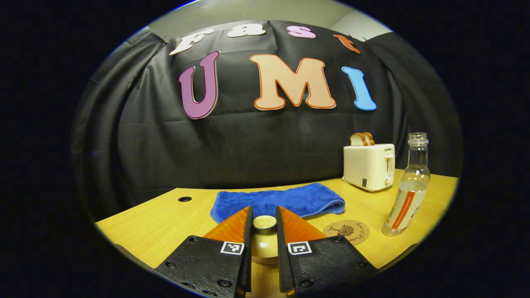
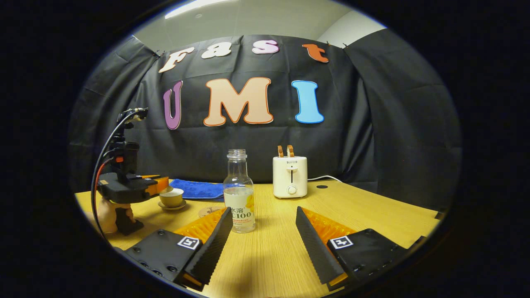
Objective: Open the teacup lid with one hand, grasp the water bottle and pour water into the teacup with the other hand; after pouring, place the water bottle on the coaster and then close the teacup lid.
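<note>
Closing on the teacup lid (image 1: 264, 222) was the step in hand, by my read: the left gripper (image 1: 263, 225) had its fingers narrowly apart w/ the lid knob sitting between them, and whether the pads actually pressed the knob couldn't be told from the left gripper view. To do it well, I'd judge: keep the fingers level w/ the knob, squeeze evenly so the lid doesn't tip, then lift straight up before swinging aside, since the teacup (image 2: 171, 197) on its saucer looked light and could slide or rock if dragged. The right gripper (image 2: 261, 229) hung w/ fingers wide apart, nothing between them, the water bottle (image 2: 239, 191) upright just beyond its left finger; it would need to shift left and approach the bottle's body, not the narrow open neck, and grip firmly, as the bottle is uncapped and roughly half full. The coaster (image 1: 346, 231) lay flat between cup and bottle in the left gripper view, near the blue towel (image 1: 278, 201), ready for the bottle afterwards. Worktop (image 2: 372, 207): pale wood grain, smooth, a cable hole or two, so things may skid. A white toaster (image 2: 290, 176) w/ bread in its slots stood far back, cord trailing right. Behind: black cloth wall, pale room wall and ceiling light above.
</note>
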A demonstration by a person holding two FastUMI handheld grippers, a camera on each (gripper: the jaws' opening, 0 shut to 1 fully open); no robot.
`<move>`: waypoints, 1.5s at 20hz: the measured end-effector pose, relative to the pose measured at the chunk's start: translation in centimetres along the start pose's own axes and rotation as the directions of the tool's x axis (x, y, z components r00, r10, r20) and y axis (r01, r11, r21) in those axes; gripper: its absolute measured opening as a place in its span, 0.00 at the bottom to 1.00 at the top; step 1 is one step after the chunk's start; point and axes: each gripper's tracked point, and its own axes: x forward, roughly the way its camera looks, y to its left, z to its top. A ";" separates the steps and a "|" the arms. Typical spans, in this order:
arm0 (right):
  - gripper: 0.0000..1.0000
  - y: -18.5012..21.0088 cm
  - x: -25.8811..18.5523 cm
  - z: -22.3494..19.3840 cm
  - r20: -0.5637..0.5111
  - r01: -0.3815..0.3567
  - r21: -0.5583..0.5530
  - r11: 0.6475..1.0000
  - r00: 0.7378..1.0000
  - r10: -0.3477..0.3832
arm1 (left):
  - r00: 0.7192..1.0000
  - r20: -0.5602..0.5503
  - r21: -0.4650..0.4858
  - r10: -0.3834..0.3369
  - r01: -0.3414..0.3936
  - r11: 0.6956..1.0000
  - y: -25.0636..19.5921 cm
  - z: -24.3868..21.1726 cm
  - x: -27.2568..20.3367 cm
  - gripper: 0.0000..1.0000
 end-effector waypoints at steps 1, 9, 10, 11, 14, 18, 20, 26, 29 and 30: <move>0.97 0.3 0.3 0.0 -0.002 -0.007 0.000 1.000 1.000 0.007 | 1.000 0.002 0.001 -0.002 0.002 1.000 0.6 0.0 -0.5 0.24; 0.97 3.8 4.9 -0.4 -0.009 -0.056 0.002 0.998 0.998 0.056 | 1.000 0.018 -0.090 -0.020 0.021 0.996 3.9 -0.1 -6.5 0.23; 0.97 4.1 5.6 -0.5 -0.011 -0.059 0.002 0.998 0.998 0.059 | 1.000 0.020 -0.087 -0.016 0.018 0.996 4.2 -0.2 -7.1 0.24; 0.96 4.4 6.4 -0.5 -0.013 -0.057 0.002 0.998 0.998 0.058 | 1.000 0.020 -0.088 -0.018 0.020 0.996 4.6 -0.2 -7.6 0.23; 0.97 5.1 8.4 -0.6 -0.011 -0.055 0.004 0.998 0.998 0.055 | 1.000 0.019 -0.088 -0.011 0.013 0.996 5.0 -0.4 -8.2 0.23; 0.97 5.7 10.7 -0.6 -0.006 -0.047 0.004 0.999 0.999 0.047 | 1.000 0.016 -0.086 -0.009 0.011 0.996 5.1 -0.3 -8.3 0.23; 0.96 6.2 12.0 -0.7 -0.008 -0.052 0.004 0.999 0.999 0.052 | 1.000 0.017 -0.087 -0.018 0.019 0.996 4.8 -0.3 -8.4 0.23; 0.92 6.1 14.5 -1.2 -0.009 -0.009 0.001 1.000 1.000 0.009 | 1.000 0.018 -0.087 -0.019 0.020 0.996 4.8 -0.3 -8.3 0.23; 0.81 6.8 14.3 -0.8 -0.012 -0.042 0.003 0.999 0.999 0.042 | 1.000 0.019 -0.087 -0.019 0.020 0.996 4.8 -0.3 -8.3 0.23; 0.77 6.9 14.2 -0.9 -0.016 -0.048 0.002 0.999 0.999 0.048 | 1.000 0.019 -0.087 -0.019 0.020 0.996 4.8 -0.3 -8.3 0.23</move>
